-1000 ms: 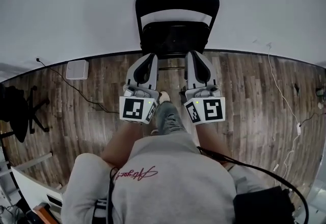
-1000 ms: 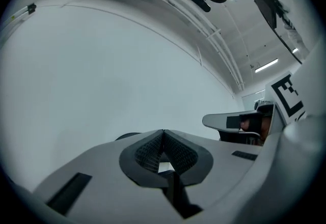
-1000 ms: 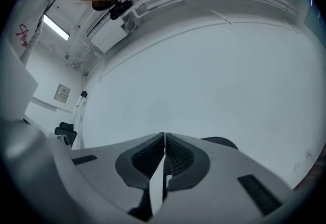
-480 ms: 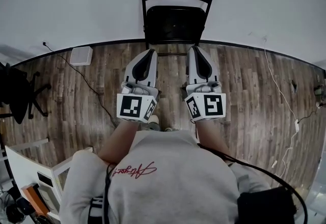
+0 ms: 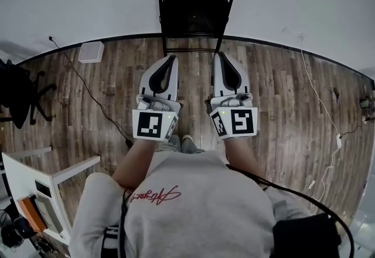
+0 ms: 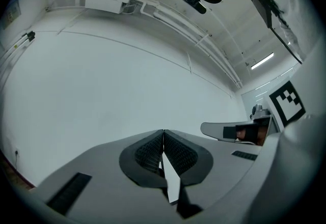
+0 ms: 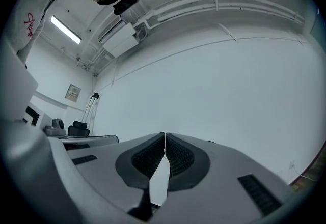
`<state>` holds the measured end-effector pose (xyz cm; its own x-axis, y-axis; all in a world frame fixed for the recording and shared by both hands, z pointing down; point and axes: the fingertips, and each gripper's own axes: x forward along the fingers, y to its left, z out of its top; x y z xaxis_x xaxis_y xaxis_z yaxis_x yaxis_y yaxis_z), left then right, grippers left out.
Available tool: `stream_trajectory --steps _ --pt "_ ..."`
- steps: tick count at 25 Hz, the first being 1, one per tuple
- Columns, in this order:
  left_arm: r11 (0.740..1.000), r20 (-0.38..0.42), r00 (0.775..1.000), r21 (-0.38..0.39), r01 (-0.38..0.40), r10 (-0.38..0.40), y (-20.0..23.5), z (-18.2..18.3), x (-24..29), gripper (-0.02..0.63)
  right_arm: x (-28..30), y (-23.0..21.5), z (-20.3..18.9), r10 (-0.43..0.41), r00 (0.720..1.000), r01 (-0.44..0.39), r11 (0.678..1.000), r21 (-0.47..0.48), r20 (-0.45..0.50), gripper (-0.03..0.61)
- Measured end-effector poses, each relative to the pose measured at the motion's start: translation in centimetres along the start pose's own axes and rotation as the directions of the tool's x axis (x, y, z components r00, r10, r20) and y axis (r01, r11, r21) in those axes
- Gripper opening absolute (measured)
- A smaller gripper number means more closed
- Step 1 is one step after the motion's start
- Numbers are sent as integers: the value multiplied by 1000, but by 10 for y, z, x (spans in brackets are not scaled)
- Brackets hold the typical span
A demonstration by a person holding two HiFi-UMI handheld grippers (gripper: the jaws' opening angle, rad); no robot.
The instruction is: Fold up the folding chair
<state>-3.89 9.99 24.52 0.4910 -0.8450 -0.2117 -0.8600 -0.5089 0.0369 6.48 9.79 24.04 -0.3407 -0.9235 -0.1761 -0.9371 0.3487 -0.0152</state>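
Observation:
A black folding chair (image 5: 196,2) stands unfolded against the white wall, at the top centre of the head view. My left gripper (image 5: 169,62) and right gripper (image 5: 220,58) are held side by side in front of it, short of the seat's front edge and not touching it. Both are shut with nothing between the pads. In the left gripper view the left gripper (image 6: 163,134) points slightly up at the bare wall, pads pressed together. The right gripper (image 7: 164,136) looks the same in the right gripper view. The chair is out of sight in both gripper views.
The floor is wood planks (image 5: 281,104). A black cable (image 5: 88,92) runs across it at the left, a white cable (image 5: 325,110) at the right. A white box (image 5: 92,51) sits by the wall. A black office chair (image 5: 17,98) and a white frame (image 5: 35,175) stand at the left.
The person has stepped nearer the chair, and both shut grippers have moved forward toward it. The chair sits higher in the head view.

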Motion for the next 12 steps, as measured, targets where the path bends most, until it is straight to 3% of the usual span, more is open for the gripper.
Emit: stream_trajectory --steps 12 --pt "998 7 998 -12 56 -56 1 2 5 17 2 9 -1 -16 1000 16 1000 -23 -5 18"
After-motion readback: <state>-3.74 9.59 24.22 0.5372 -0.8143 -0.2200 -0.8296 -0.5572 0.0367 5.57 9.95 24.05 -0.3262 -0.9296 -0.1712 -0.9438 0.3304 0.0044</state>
